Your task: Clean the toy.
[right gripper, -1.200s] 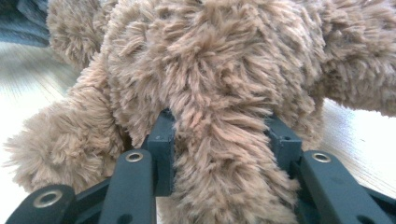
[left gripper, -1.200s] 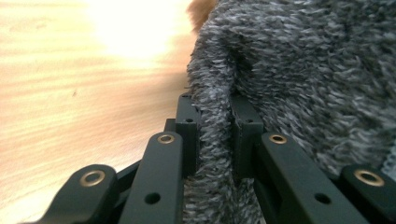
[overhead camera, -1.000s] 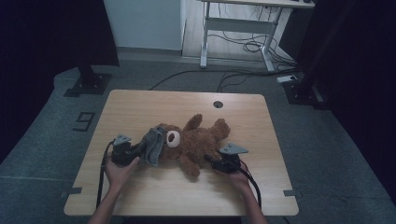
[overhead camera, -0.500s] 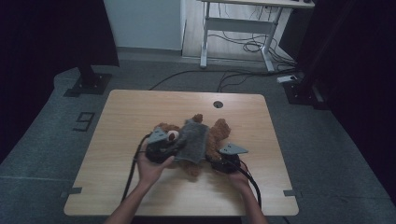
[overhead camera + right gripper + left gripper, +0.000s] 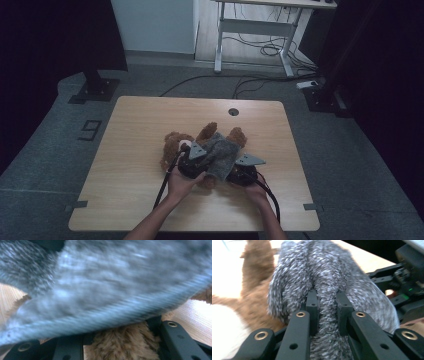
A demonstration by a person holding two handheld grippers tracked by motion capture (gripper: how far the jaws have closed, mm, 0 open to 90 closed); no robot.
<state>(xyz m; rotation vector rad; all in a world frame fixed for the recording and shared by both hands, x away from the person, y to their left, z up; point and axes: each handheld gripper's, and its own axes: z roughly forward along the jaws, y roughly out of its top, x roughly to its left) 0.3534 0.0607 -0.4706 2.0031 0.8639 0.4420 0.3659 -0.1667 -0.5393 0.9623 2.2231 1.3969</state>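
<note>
- A brown teddy bear (image 5: 175, 145) is lying on a light wooden desk (image 5: 130, 130), slightly toward 5 o'clock of the desk's centre.
- A grey knitted garment (image 5: 220, 152) is lying draped over the bear's body.
- The left gripper (image 5: 192, 161), at 7 o'clock of the garment, is pinching a bunched fold of the grey garment (image 5: 324, 302) between its jaws.
- The right gripper (image 5: 243, 172), at 5 o'clock of the garment, is clamping its jaws on the bear's brown fur (image 5: 120, 342), beneath the garment's ribbed hem (image 5: 130, 307).
</note>
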